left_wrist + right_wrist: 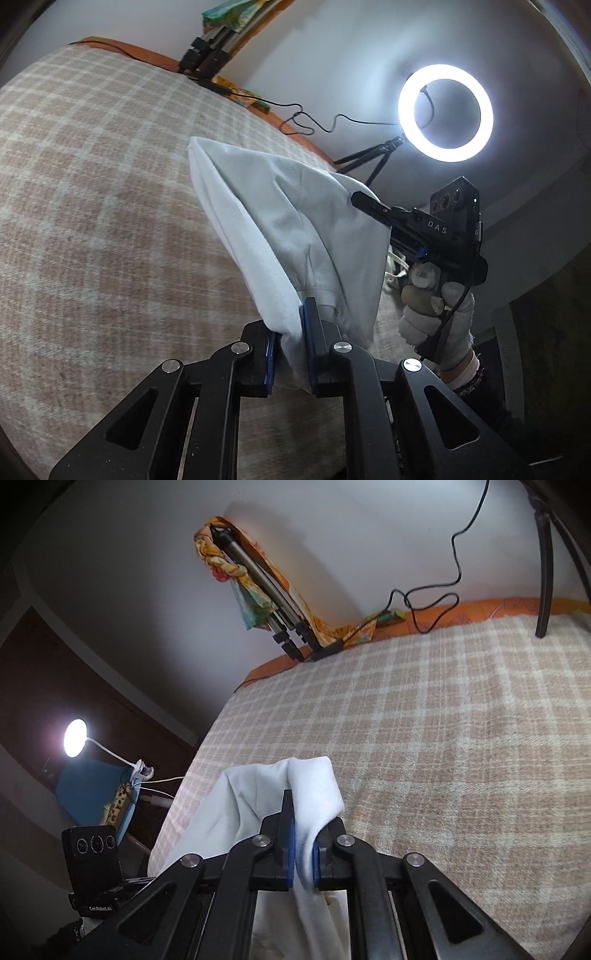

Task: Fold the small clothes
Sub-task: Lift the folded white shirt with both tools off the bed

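Both the left gripper [290, 354] and right gripper [303, 853] have jaws clamped on the small pale-grey cotton garment [291, 229], held above the checked beige bed blanket [92, 206]; folding looks barely begun.

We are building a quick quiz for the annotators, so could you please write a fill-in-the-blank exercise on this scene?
1. Both grippers are shut on the same white ____.
2. The bed is covered by a ____-patterned blanket.
3. The ring light stands on a small black ____.
4. The hand holding the right gripper wears a ____.

Missing words: garment; checked; tripod; glove
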A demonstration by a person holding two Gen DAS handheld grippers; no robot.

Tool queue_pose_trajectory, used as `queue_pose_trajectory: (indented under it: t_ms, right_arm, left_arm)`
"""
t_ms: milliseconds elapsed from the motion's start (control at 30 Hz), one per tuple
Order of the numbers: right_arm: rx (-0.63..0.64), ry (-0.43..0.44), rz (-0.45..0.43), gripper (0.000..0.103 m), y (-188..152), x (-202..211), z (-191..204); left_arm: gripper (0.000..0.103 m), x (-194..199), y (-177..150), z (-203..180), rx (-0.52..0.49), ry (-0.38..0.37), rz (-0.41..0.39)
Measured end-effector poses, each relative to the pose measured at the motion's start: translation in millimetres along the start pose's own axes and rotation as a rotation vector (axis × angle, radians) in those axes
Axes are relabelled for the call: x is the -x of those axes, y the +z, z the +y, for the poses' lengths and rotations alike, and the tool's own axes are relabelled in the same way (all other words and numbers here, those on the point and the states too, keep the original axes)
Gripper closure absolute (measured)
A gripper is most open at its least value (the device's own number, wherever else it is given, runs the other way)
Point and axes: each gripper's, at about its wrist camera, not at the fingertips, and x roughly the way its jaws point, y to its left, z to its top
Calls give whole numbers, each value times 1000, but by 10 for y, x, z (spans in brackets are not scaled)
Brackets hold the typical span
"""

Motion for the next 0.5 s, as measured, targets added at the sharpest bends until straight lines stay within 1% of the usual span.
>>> queue_pose_trajectory:
  t_ms: [133,333,400,467,500]
  right_arm:
    - [15,-22,-38,99,7,294,73]
    - [31,-71,-83,99,-88,733,81]
    - [38,-83,-98,99,-138,879,65]
    - [47,-119,-110,99,-184,985,24]
    - [41,-132,-112,99,-202,1003,-27]
  left_arm:
    - [97,-110,-20,-245,-59,-26,17]
    - [99,-280,33,-730,-173,-83,8]
    - [99,-354,40,-879,-222,-89,4]
    - [99,-429,59,-929,-222,-90,6]
    - [99,-435,68,-933,-228,-77,1]
